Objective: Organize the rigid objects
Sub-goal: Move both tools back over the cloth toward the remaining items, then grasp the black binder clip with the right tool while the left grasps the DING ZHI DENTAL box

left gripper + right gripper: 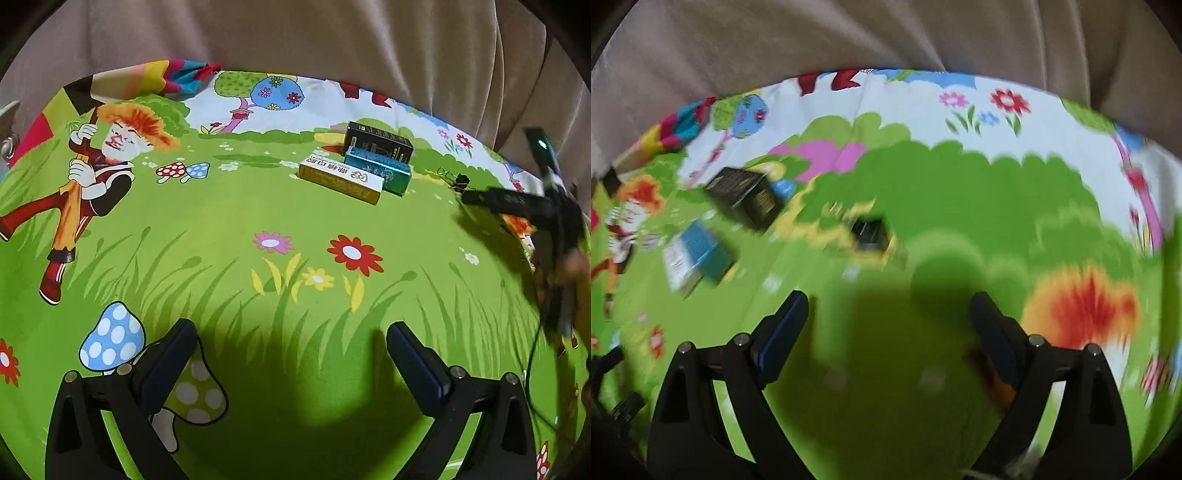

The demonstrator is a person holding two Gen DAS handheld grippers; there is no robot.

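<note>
Nearby, three boxes (364,162) side by side, binder clip (456,182) beside, cartoon cloth (258,206).

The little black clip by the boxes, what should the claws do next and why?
Probably reach the right claw to the black clip and close on it. Both claws are open and empty, the three boxes already sit side by side, and the clip lies apart on the cloth.
</note>
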